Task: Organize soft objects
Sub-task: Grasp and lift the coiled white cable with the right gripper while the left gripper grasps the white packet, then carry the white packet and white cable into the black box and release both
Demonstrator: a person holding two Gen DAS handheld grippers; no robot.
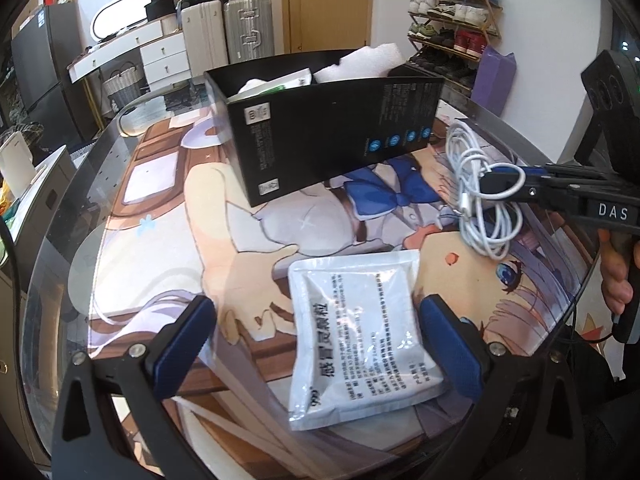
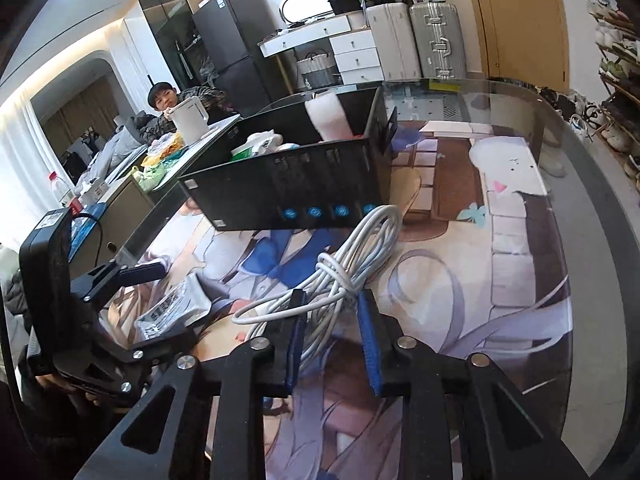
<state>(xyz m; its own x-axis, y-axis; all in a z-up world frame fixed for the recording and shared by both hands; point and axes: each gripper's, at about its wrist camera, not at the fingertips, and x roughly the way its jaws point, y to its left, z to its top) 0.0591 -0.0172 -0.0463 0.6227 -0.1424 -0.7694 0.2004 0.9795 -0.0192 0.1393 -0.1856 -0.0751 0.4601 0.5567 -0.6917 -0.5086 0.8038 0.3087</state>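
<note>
A black box (image 1: 320,132) stands on the table and holds white foam (image 1: 360,62) and soft packets; it also shows in the right wrist view (image 2: 288,184). My right gripper (image 2: 332,312) is shut on a coiled white cable (image 2: 352,264) and holds it above the mat, near the box's right end; the cable also shows in the left wrist view (image 1: 480,192). My left gripper (image 1: 316,316) is open, its fingers on either side of a silver medicine pouch (image 1: 360,336) that lies flat on the mat. The pouch also shows in the right wrist view (image 2: 172,308).
A printed anime mat (image 1: 160,216) covers the round glass table (image 1: 60,248). A purple bag (image 1: 494,76) and a shoe rack (image 1: 452,20) stand behind the table. Suitcases (image 1: 224,32) and a white dresser (image 1: 160,56) are at the back. A person (image 2: 164,98) sits at the far left.
</note>
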